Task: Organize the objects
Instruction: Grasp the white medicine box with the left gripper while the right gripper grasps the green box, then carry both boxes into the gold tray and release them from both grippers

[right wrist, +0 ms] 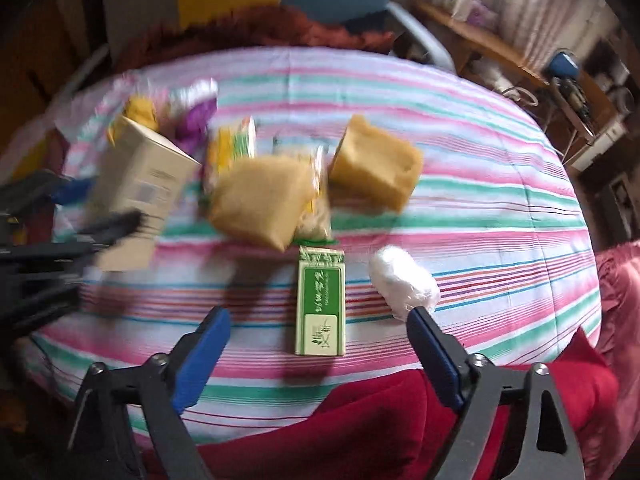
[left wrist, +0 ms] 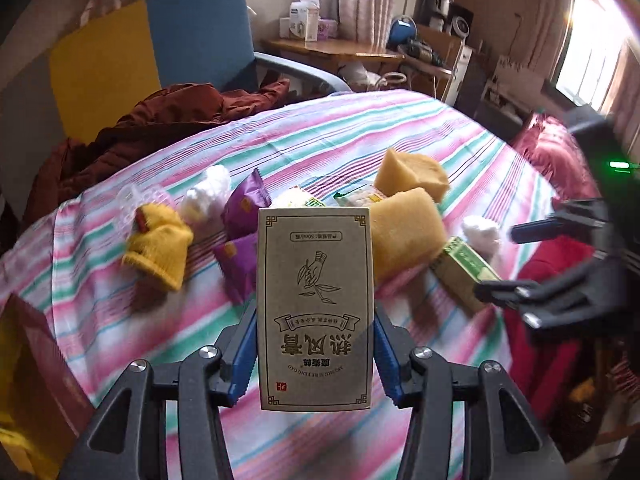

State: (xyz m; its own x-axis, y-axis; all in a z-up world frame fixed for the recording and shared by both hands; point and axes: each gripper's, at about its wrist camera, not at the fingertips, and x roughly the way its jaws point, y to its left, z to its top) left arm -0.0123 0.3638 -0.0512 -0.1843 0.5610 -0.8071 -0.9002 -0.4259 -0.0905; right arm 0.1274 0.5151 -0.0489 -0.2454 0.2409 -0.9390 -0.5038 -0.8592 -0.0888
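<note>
Now the left claw has its blue pads against both long sides of the tan carton, which it holds above the striped bedsheet. The right claw hangs with jaws apart and nothing in them, straddling the green box lying flat on the sheet beside a white bundle. To grip cleanly, I would centre the green box between the pads, keep clear of the bundle, and close squarely on its long edges.
</note>
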